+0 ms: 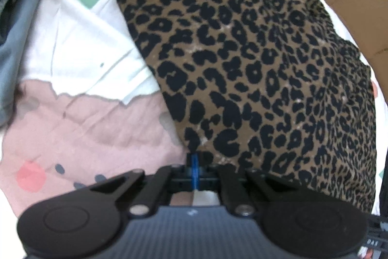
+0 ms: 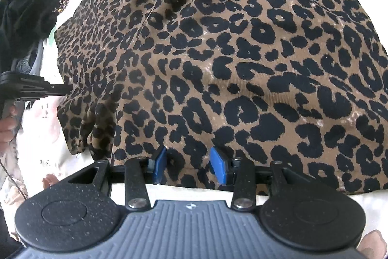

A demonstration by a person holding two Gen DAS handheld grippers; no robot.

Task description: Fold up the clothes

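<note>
Leopard-print garment (image 2: 218, 60) spread flat on patterned bedsheet (image 1: 80, 123).

Risk: thin pinch at the near-left corner likely to slip on lift; corner would drop and skew the fold.

Left tongs (image 1: 194, 170) shut on garment's corner edge. Right tongs (image 2: 188, 163) half open, blue pads (image 2: 219, 165) straddling near hem, not yet pressing.

A leopard-print garment (image 2: 218, 52), brown with black spots, lies spread, slightly rumpled.
</note>
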